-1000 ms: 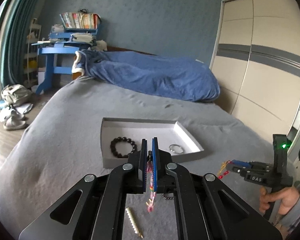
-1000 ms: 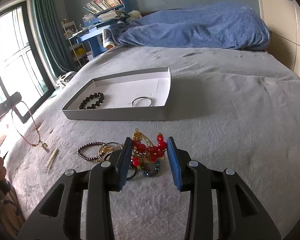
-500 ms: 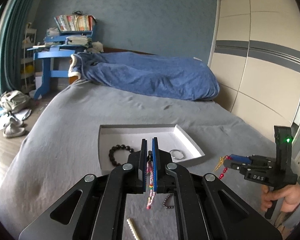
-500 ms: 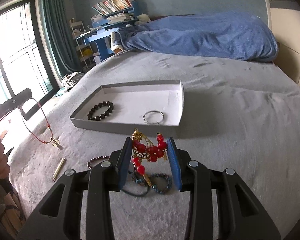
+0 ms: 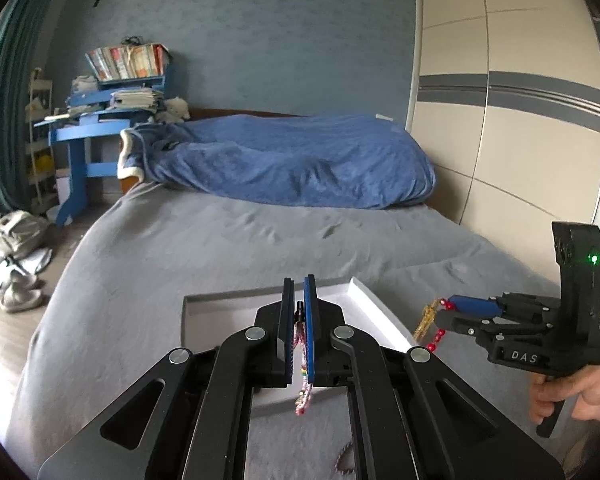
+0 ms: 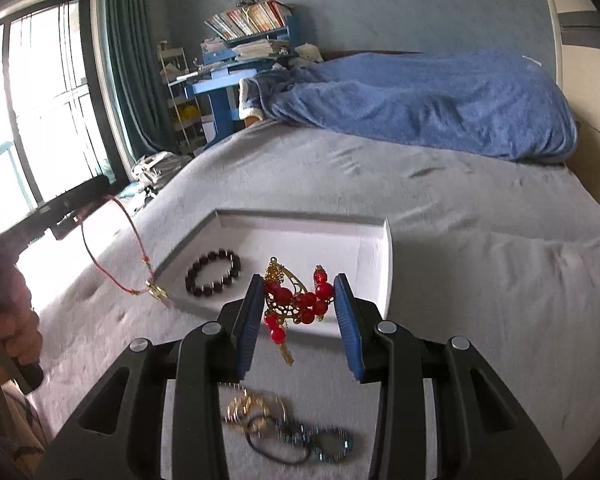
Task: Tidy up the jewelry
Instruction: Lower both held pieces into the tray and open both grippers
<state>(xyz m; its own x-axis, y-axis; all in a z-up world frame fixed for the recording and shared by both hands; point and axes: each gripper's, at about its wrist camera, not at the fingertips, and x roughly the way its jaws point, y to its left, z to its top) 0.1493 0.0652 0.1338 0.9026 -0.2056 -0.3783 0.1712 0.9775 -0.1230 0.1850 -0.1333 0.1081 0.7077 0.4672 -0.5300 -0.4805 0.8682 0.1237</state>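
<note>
Above the gray bed (image 6: 480, 220), the right gripper (image 6: 296, 312) squeezes a red bead charm (image 6: 300, 300), and the left gripper (image 5: 299, 332), pinched tight, dangles a red cord necklace (image 6: 112, 256). Both hang near the white tray (image 6: 380, 280), probably ready to drop in.

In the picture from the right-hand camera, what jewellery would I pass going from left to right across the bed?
Thin red cord necklace with a small gold pendant hanging at the left → dark round-bead bracelet in the shallow white tray → red-bead and gold filigree ornament held between the blue-padded fingers.
</note>
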